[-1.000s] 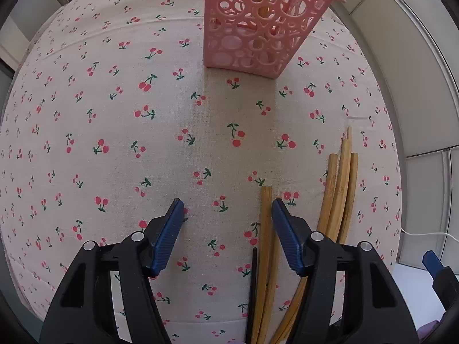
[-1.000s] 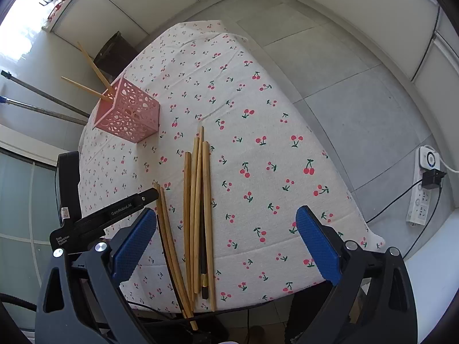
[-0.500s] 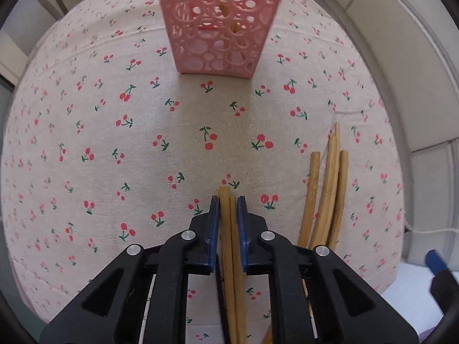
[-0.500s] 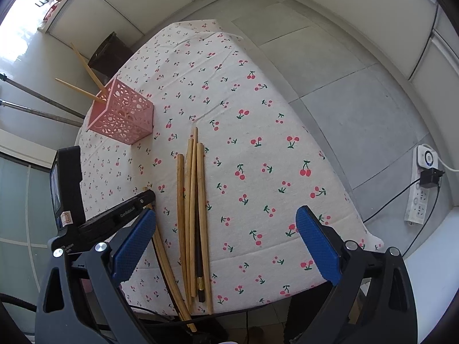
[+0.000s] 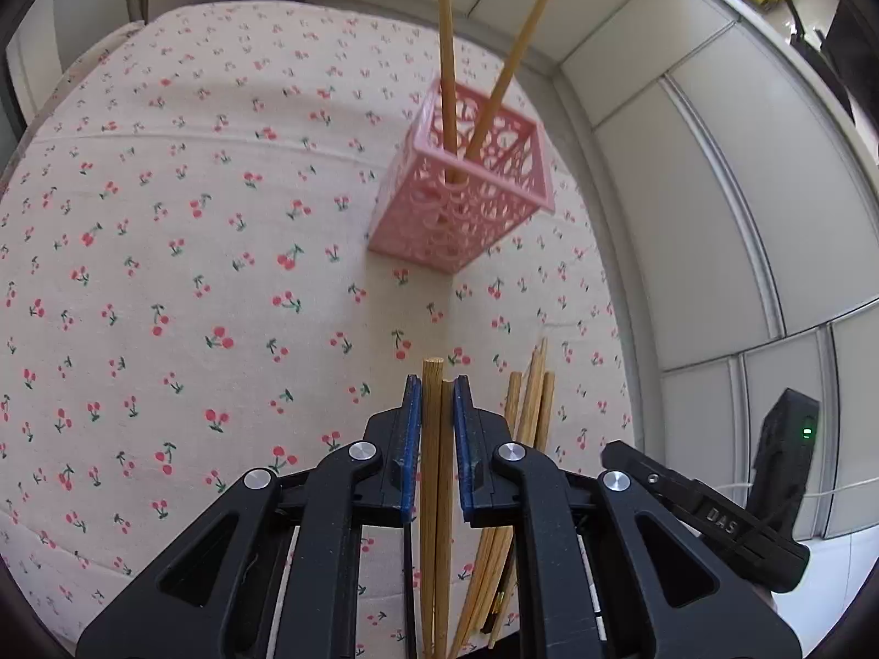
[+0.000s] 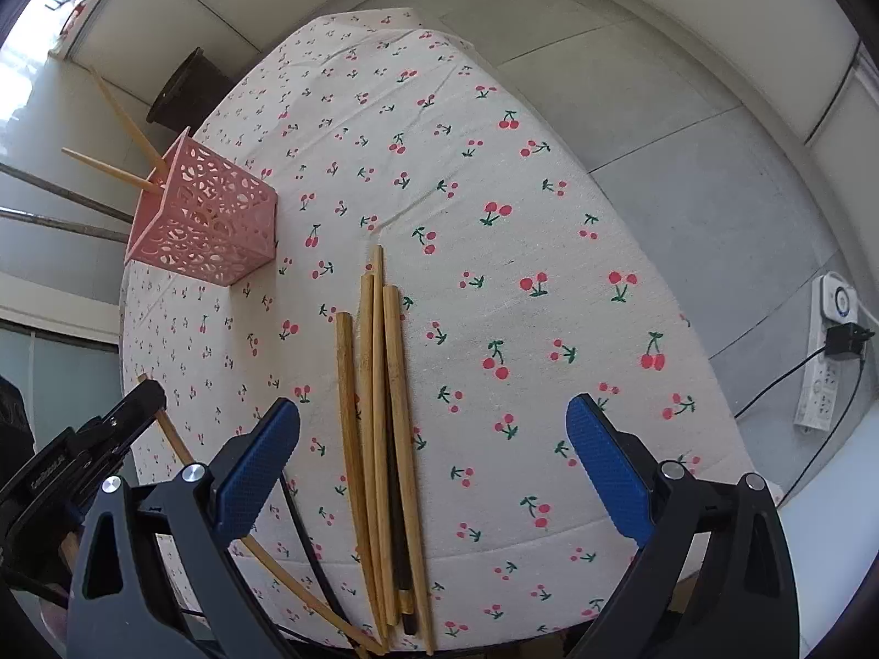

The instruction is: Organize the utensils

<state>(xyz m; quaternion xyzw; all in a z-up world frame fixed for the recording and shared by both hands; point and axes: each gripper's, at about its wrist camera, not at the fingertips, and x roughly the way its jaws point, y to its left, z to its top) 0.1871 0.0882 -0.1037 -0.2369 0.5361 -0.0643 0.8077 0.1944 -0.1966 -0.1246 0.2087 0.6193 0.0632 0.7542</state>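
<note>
Left tool (image 5: 437,439): its blue pads have just been closing and now clamp a pair of bamboo chopsticks (image 5: 437,472) side by side, the blunt ends poking out a little past the pad tips toward 12 o'clock. In the left wrist view the pink basket (image 5: 467,203) stands on the worktop (image 5: 165,274) at about 12 o'clock from the held pair, well apart from it, with two chopsticks in the basket (image 5: 448,55) leaning out of its open top. A loose bundle of chopsticks (image 5: 530,412) lies on the cherry-print cloth just beside the tool, at about 2 o'clock from the pad tips.

Right tool (image 6: 434,467) hangs over the near edge of the worktop with its pads spread wide and nothing between them. In its view the loose bundle runs from 6 toward 12 o'clock between the pads' lines, four pale sticks with one dark stick (image 6: 398,521) among them. The basket sits at about 10 o'clock from that bundle, apart from it.
</note>
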